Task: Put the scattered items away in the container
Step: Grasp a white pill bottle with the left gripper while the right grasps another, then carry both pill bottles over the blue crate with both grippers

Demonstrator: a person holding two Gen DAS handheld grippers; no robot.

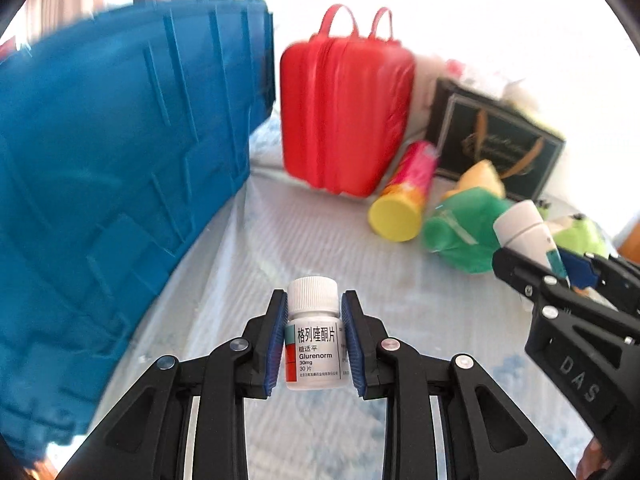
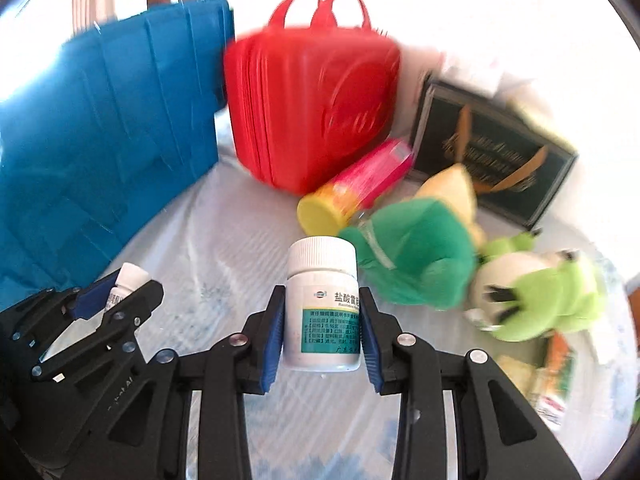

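My left gripper is shut on a small white Glurenorm pill bottle, held upright above the pale tablecloth. My right gripper is shut on a larger white pill bottle with a teal label. In the left wrist view the right gripper shows at the right edge with that bottle; in the right wrist view the left gripper shows at lower left with its small bottle. The blue plastic container stands tall at the left, its ribbed outer wall facing me.
A red zipped case with handles stands behind. A pink-and-yellow tube lies beside it. A dark gift box, a green plush, a light-green frog plush and small packets crowd the right side.
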